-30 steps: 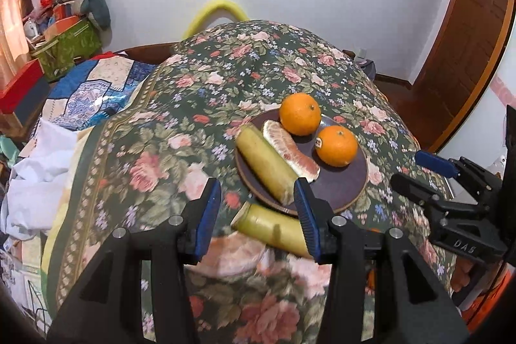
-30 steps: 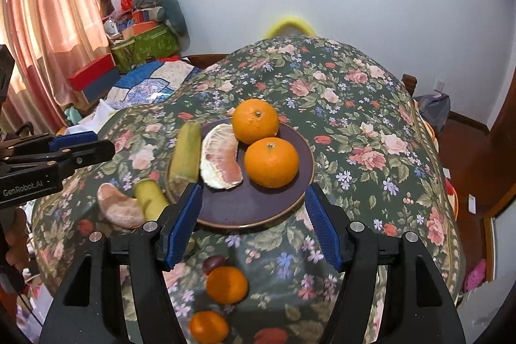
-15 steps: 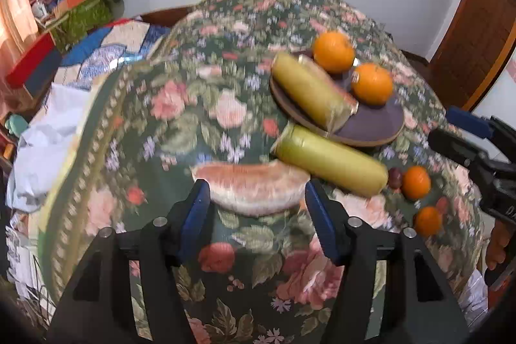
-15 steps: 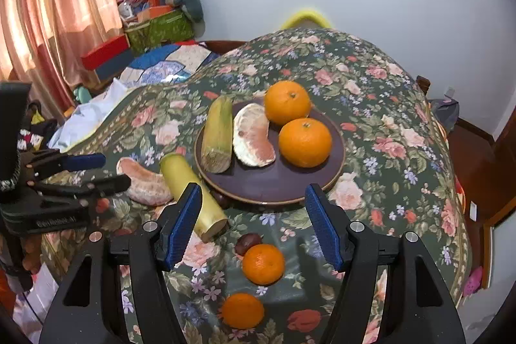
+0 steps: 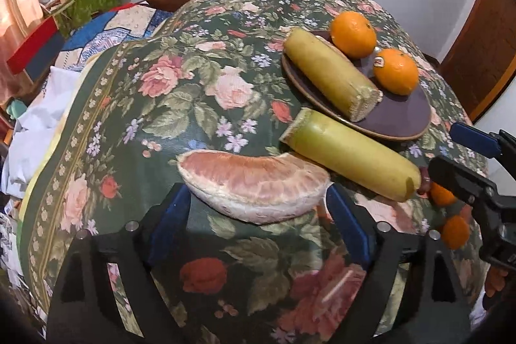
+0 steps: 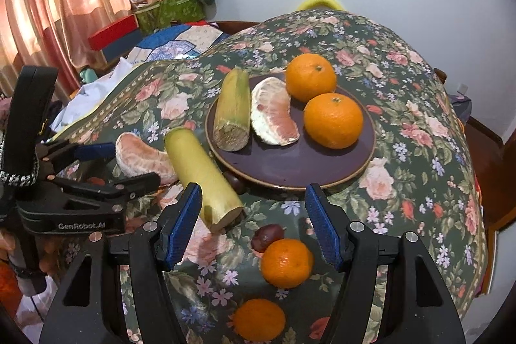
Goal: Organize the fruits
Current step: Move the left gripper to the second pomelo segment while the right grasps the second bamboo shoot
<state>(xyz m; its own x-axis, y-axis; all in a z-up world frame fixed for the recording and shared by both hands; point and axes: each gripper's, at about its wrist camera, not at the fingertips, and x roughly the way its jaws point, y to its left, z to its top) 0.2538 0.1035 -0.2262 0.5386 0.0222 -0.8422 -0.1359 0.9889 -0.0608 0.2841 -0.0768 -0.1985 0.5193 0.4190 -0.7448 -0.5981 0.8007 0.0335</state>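
Observation:
A dark purple plate (image 6: 300,163) (image 5: 400,115) holds two oranges (image 6: 332,120) (image 5: 396,71), a pomelo wedge (image 6: 274,115) and a yellow-green stalk piece (image 6: 233,112) (image 5: 329,74). A second stalk piece (image 5: 351,155) (image 6: 203,174) and a second pomelo wedge (image 5: 254,184) (image 6: 142,158) lie on the cloth beside the plate. My left gripper (image 5: 258,215) is open, its fingers on either side of this wedge. My right gripper (image 6: 254,224) is open above a loose orange (image 6: 286,263).
A second loose orange (image 6: 259,323) and a dark red fruit (image 6: 267,237) lie near the table's front edge. The flowered tablecloth (image 5: 180,92) covers the round table. Boxes and bedding (image 6: 161,8) sit behind on the left; a wooden door (image 5: 483,31) is at the right.
My left gripper has moved down and closer, so the loose pomelo wedge now sits between its open fingers. My right gripper has drawn back toward the front edge, over the loose oranges.

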